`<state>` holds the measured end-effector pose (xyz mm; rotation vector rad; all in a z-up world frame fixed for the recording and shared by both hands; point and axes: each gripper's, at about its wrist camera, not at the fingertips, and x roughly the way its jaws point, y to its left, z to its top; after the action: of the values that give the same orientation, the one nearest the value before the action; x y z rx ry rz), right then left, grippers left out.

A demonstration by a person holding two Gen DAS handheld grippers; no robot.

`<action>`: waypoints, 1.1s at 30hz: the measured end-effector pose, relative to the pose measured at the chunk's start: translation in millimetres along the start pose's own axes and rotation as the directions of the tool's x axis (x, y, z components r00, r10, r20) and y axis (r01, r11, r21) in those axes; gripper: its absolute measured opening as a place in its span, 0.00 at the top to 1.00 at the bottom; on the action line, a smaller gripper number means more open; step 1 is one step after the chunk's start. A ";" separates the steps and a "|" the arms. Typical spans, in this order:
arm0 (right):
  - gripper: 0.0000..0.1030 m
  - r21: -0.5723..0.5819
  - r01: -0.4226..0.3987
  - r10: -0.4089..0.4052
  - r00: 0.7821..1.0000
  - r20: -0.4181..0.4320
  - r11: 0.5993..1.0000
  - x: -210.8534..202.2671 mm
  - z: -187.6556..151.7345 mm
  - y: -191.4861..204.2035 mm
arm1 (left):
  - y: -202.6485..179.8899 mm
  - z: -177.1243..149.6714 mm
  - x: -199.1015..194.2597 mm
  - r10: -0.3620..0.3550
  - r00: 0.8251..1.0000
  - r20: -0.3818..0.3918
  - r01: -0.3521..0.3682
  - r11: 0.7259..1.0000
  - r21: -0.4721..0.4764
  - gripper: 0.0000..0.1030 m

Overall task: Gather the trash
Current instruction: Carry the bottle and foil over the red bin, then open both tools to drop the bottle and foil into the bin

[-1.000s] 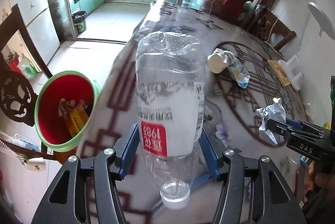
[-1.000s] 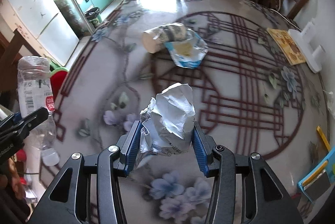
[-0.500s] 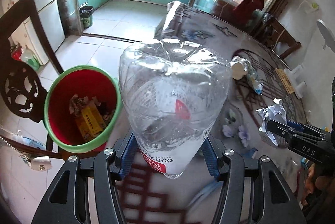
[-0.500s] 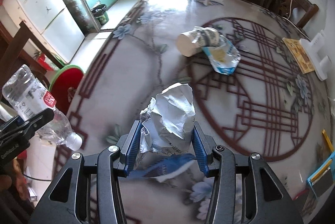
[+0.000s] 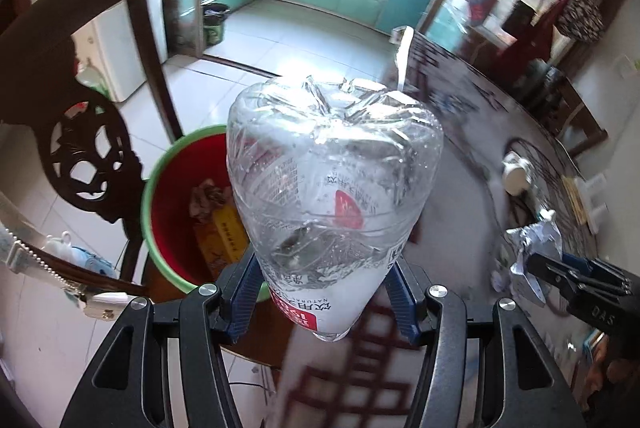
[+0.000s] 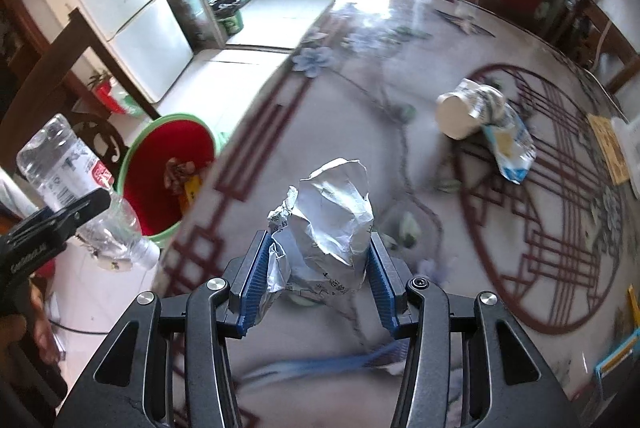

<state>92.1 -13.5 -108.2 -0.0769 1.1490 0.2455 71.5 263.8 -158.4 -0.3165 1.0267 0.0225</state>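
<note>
Bottle point(image 5: 334, 196) between left gripper point(image 5: 324, 298) pads

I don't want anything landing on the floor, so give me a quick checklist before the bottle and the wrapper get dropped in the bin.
1. Left hand-held gripper clamps the plastic bottle: ok.
2. Right hand-held gripper clamps the crumpled foil wrapper: ok.
3. Red bin open with room inside: ok, only a few scraps at the bottom.
4. Bottle directly over the bin mouth: cannot tell; in the right wrist view it hangs at the bin's near rim.
5. Wrapper over the bin: not ok, it is above the table.
6. Table free of trash: not ok, a paper cup and a snack bag lie there.
</note>
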 end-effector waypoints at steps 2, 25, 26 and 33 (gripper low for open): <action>0.56 -0.018 -0.010 0.010 1.000 0.002 1.000 3.3 6.4 10.8 | 13.1 5.1 -0.1 0.013 1.000 0.009 -0.012 1.000 -0.015 0.46; 0.56 -0.175 -0.112 0.112 0.994 -0.012 0.978 40.9 56.5 95.6 | 92.0 49.7 46.5 0.122 0.992 -0.037 -0.125 0.988 -0.094 0.46; 0.56 -0.187 -0.117 0.116 0.993 -0.017 0.975 43.7 57.7 100.5 | 93.6 51.0 49.3 0.124 0.991 -0.043 -0.128 0.987 -0.098 0.46; 0.56 -0.253 -0.148 0.141 0.989 -0.045 0.956 57.7 63.1 125.3 | 104.1 57.1 68.5 0.141 0.987 -0.071 -0.148 0.984 -0.103 0.46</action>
<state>141.6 128.6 -126.7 -0.2250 1.1459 0.5239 137.8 369.7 -214.8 -0.3422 1.1123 0.2012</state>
